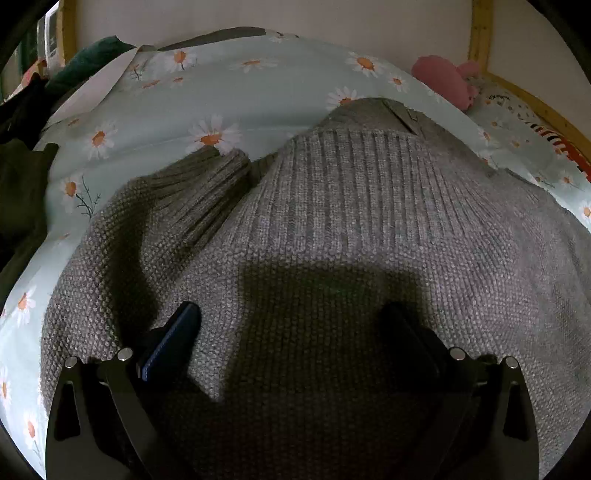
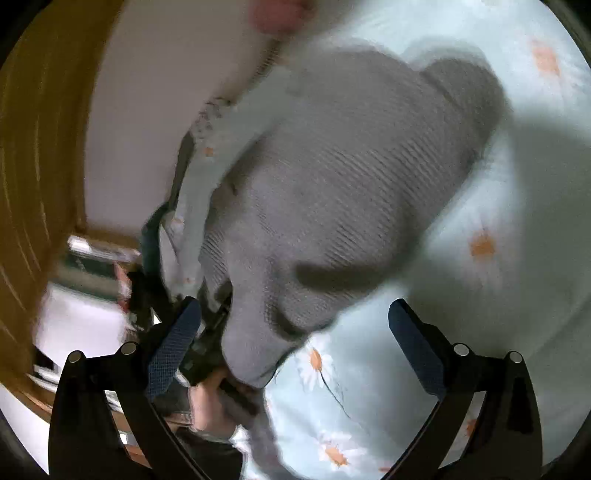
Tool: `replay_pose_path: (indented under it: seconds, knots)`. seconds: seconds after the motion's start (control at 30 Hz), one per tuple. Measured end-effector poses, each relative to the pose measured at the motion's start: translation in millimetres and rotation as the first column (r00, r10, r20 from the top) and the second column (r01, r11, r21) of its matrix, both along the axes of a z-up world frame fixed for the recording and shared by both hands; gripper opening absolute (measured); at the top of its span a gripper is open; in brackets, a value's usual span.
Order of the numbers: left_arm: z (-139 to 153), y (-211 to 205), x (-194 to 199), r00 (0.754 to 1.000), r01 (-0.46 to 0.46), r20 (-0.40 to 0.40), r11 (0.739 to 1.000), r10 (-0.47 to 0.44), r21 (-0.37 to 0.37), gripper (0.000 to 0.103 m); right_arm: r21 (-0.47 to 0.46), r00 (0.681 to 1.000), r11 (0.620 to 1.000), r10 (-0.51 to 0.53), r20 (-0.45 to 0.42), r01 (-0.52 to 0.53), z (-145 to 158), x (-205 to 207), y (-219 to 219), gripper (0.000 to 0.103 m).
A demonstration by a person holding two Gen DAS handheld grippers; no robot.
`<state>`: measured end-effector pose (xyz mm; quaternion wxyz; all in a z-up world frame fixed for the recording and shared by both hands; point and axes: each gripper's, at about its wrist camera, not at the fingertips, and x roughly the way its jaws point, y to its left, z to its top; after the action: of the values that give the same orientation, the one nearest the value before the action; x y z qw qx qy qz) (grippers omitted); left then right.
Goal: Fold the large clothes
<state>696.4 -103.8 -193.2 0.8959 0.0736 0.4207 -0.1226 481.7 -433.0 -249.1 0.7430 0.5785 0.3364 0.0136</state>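
Note:
A grey knitted sweater (image 1: 351, 229) lies on a bed with a pale blue daisy sheet (image 1: 229, 92). Its ribbed hem points away and one ribbed cuff (image 1: 207, 184) is folded across the left side. My left gripper (image 1: 291, 321) is open, low over the sweater body, its fingers spread wide with knit between them. In the blurred right wrist view the same sweater (image 2: 332, 192) lies folded on the sheet (image 2: 498, 184). My right gripper (image 2: 295, 325) is open and empty above the sweater's near edge. A hand holding the other gripper (image 2: 210, 391) shows at lower left.
A pink soft toy (image 1: 443, 79) lies at the far right by the wooden bed frame (image 1: 480, 33). Dark clothes (image 1: 18, 177) and a green item (image 1: 96, 55) are piled at the left. A wall (image 1: 277, 14) runs behind the bed.

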Motion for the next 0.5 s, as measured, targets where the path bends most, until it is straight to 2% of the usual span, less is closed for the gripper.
replay_pose_path:
  seconds: [0.07,0.17,0.23,0.37,0.4,0.43,0.47,0.5]
  knots:
    - [0,-1,0,1.0,0.001,0.001,1.0,-0.001,0.003,0.099,0.02,0.998,0.999,-0.048,0.033,0.047,-9,6,-3,0.101]
    - [-1,-2,1,1.0,-0.002,0.003,1.0,0.002,0.006,0.099,0.053,0.988,0.989,-0.142,0.066,0.139,-5,23,-11,0.101]
    - [-1,-3,0,1.0,-0.003,0.005,1.0,0.003,0.007,0.099,0.084,0.98,0.977,-0.198,0.028,0.195,-9,36,-18,0.101]
    - [-2,-3,0,1.0,-0.004,0.01,1.0,0.004,0.01,0.099,0.096,0.952,0.951,-0.283,-0.113,0.294,-7,65,-24,0.101]
    - [-2,-4,0,1.0,-0.005,0.009,1.0,0.005,0.01,0.099,0.12,0.947,0.942,-0.302,-0.107,0.314,-5,65,-23,0.101]
    - [-2,-4,0,1.0,-0.005,0.009,1.0,0.005,0.009,0.099,0.145,0.946,0.935,-0.317,-0.068,0.323,-1,63,-23,0.098]
    - [-2,-4,0,1.0,-0.005,0.01,1.0,0.005,0.01,0.099,0.142,0.949,0.94,-0.315,0.023,0.309,11,57,-24,0.085]
    - [-2,-5,0,1.0,-0.006,0.014,1.0,0.005,0.012,0.099,0.099,0.954,0.951,-0.297,0.048,0.292,20,57,-22,0.075]
